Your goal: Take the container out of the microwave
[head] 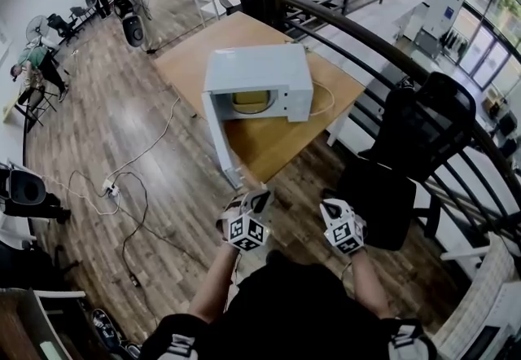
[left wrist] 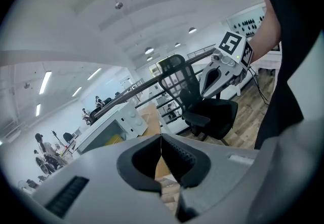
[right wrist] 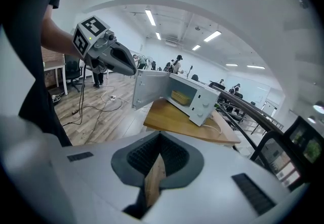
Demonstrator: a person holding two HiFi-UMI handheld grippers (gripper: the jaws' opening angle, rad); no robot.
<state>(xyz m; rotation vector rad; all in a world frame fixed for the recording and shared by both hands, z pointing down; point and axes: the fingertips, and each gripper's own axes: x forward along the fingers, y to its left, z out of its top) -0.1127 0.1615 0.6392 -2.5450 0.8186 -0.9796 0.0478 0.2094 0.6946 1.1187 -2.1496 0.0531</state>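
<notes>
Microwave point(head: 273, 77) on table point(head: 277, 147), door point(head: 218, 137) open, yellow container point(head: 252, 102) inside. Left gripper point(left wrist: 161, 139) and right gripper point(right wrist: 160, 137) near side, jaws together, nothing held.

A black office chair point(head: 425, 124) stands near the wooden tabletop's point(head: 269, 147) right corner; a power strip point(head: 109, 186) lies on the floor point(head: 98, 130)

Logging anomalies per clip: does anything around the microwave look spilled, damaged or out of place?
Nothing stands out. The microwave sits on the table with its door open and the yellow container inside. The left gripper and right gripper are shut, empty and short of it.
</notes>
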